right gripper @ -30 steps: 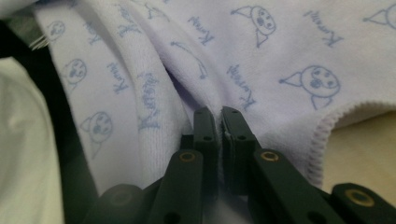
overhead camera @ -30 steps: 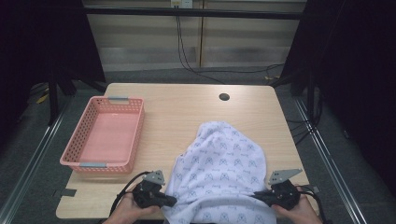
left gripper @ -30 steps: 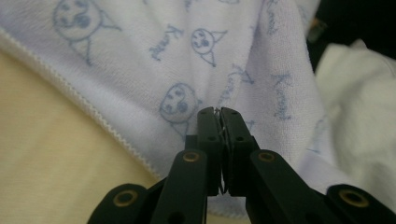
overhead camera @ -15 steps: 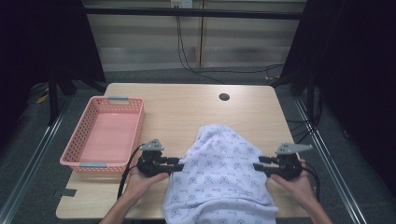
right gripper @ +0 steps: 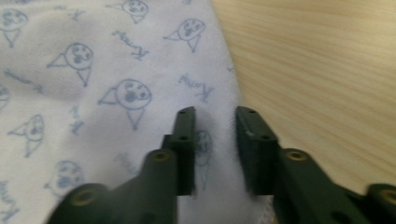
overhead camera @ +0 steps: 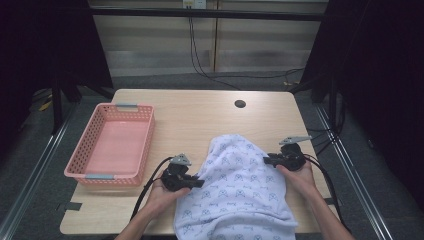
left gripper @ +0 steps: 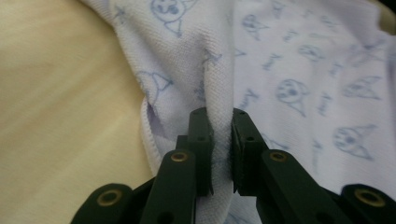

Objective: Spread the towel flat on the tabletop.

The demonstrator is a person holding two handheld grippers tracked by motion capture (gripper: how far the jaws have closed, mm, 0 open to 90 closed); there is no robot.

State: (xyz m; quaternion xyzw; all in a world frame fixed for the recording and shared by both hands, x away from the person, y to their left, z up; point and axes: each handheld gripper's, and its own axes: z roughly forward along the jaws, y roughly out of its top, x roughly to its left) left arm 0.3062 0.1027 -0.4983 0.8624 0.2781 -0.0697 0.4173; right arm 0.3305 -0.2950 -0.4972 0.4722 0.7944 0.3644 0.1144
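A white cloth (overhead camera: 240, 190) with a blue printed pattern lies bunched on the near half of the wooden table (overhead camera: 200, 115), and its front hangs over the table's edge. My left gripper (overhead camera: 200, 183) is at the cloth's left side. In the left gripper view its jaws have just been closing and now pinch a raised fold of the cloth (left gripper: 289, 70), so the left gripper (left gripper: 222, 116) is shut on it. My right gripper (overhead camera: 266, 160) is at the cloth's right edge. Its jaws have been closing too, but the right gripper (right gripper: 215, 114) still stands apart over the cloth (right gripper: 93, 70) hem.
A pink mesh basket (overhead camera: 82, 150) sits at the table's left side with nothing in it. A small dark hole (overhead camera: 240, 104) marks the far part of the tabletop. Cables trail from both grippers toward the front edge.
Both hands have moved away from the front edge, up along the cloth's sides, the right one farther. The front hem they held earlier now hangs loose over the table's edge.
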